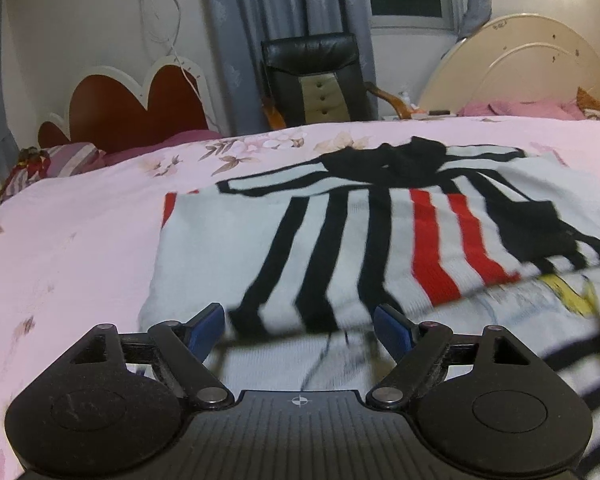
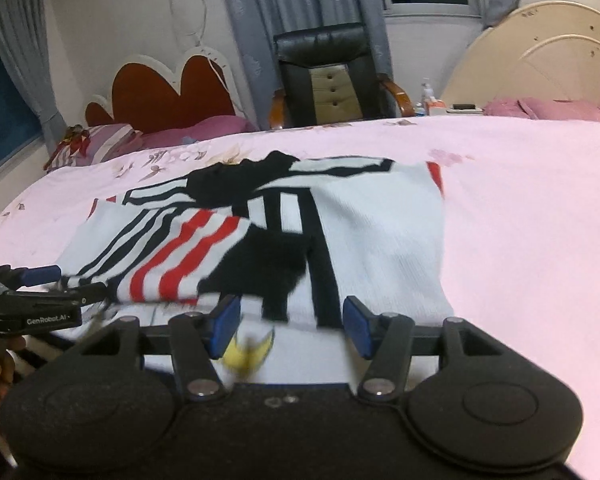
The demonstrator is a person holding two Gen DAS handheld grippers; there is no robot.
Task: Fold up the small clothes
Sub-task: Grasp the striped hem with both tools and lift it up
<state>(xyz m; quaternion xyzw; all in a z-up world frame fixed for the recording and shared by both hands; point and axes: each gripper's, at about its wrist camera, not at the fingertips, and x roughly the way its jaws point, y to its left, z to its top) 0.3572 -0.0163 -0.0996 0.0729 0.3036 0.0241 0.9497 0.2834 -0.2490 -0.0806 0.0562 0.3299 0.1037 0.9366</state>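
A: How many garments are on the bed?

B: One that I can be sure of: a white sweater [image 1: 340, 240] with black and red stripes, lying flat on the pink bedspread [image 1: 80, 240], near the front edge and roughly central. A yellow patch shows on the white cloth at its near edge, just under the folded-over part; whether that is a second piece I cannot tell.

A: And the stripes?

B: In the left wrist view, three long black stripes on the left and two red ones to their right. Black cuffs or trim bunch at the far end and on the right side. The sleeves look folded across the body.

A: Grippers?

B: Two. The left gripper [image 1: 299, 330] has its blue pads spread wide, nothing pinched between them; the sweater's near hem lies just beyond the tips. The right gripper [image 2: 291, 326] stands moderately apart, also not pinching; cloth lies below the gap.

A: Anything else countable?

B: One black chair [image 2: 328, 76] at the far side, two headboards: a red heart-shaped one [image 2: 168, 92] far left, a cream one [image 2: 540, 60] far right.
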